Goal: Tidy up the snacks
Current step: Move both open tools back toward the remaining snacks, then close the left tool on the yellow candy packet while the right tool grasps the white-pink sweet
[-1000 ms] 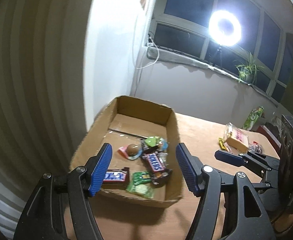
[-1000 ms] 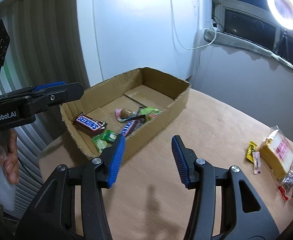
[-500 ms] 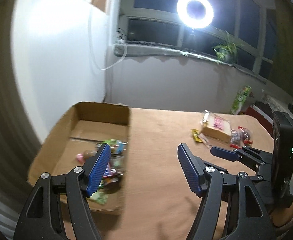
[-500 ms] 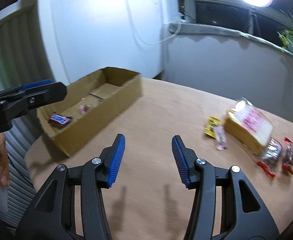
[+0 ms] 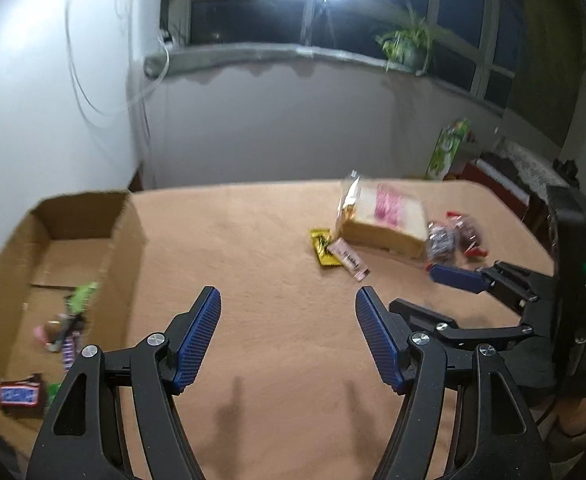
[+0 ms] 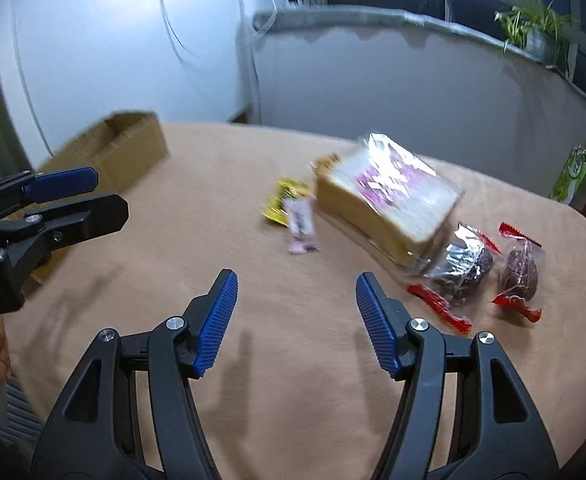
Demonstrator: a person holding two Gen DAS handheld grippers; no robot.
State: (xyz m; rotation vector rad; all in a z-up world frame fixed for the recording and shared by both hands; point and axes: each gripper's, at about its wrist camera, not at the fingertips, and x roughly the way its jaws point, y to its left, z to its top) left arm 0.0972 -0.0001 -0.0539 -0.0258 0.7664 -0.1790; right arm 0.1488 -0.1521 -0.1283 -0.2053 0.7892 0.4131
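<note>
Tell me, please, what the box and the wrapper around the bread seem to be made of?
The box looks like brown corrugated cardboard: matte, with raw cut edges and folded flaps. The bread wrapper looks like thin clear plastic film: glossy, crinkled, catching glare, with the slices visible through it and pink print on top.

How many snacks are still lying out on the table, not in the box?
5: a bagged sandwich, a yellow packet and a pink sachet beside it, and two red-ended candies beyond the sandwich. Smaller ones may be hidden.

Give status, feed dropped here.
Both hand-held grippers, left and right, open, empty. Right's jaws just widened. Wrapped snacks loose ahead; box left. Nothing blocking.
</note>
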